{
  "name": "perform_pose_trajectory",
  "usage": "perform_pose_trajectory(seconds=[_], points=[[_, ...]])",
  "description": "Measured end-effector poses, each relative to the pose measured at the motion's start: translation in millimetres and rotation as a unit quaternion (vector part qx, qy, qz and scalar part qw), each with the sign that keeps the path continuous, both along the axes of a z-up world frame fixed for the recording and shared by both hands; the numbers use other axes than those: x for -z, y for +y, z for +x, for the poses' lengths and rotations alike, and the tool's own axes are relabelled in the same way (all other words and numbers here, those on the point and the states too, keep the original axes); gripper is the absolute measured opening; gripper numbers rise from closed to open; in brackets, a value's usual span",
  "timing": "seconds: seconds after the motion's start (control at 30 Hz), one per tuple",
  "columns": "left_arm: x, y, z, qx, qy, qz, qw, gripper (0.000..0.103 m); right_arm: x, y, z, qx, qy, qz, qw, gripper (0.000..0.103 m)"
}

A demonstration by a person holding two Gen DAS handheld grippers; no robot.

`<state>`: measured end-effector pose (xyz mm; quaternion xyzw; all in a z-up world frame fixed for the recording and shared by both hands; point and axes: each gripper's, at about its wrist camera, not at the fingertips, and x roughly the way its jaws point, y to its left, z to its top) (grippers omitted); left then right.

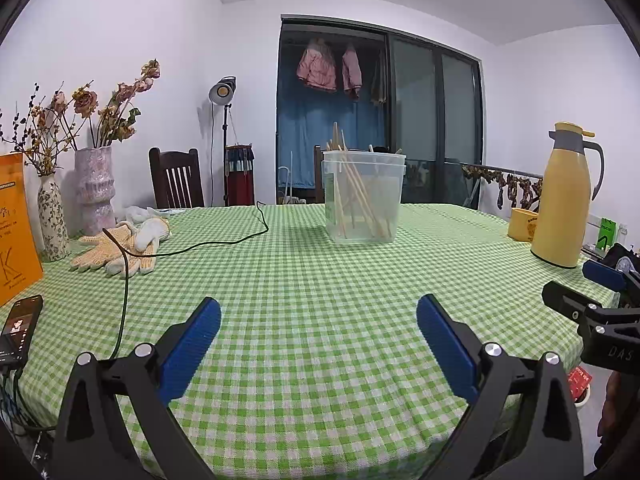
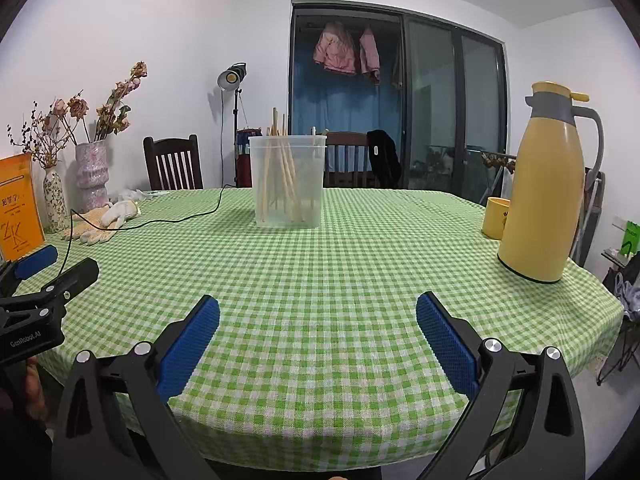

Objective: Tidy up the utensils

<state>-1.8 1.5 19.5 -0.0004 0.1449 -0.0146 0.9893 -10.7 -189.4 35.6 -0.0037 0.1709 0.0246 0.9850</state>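
Observation:
A clear plastic container (image 1: 363, 196) stands on the far middle of the green checked table (image 1: 304, 288) and holds several wooden chopsticks (image 1: 360, 196) leaning inside it. It also shows in the right wrist view (image 2: 289, 182) with the chopsticks (image 2: 282, 172). My left gripper (image 1: 319, 312) is open and empty, low over the near table edge. My right gripper (image 2: 318, 310) is open and empty, beside it to the right. Each gripper's tip shows at the edge of the other's view.
A yellow thermos jug (image 1: 564, 200) and a yellow cup (image 1: 522, 224) stand at the right. Knit gloves (image 1: 120, 248), a black cable (image 1: 192, 246), vases of dried flowers (image 1: 94, 184), an orange book (image 1: 16, 228) and a phone (image 1: 20, 326) are at the left.

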Motion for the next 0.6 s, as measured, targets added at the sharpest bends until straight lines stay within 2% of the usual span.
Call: perform_pose_trajectory(seconds=[0.6], points=[[-0.8,0.6,-0.1,-0.004,-0.004,0.001,1.0,0.095,0.2,0.7,0.1,-0.001,0.001,0.002,1.0,0.095]])
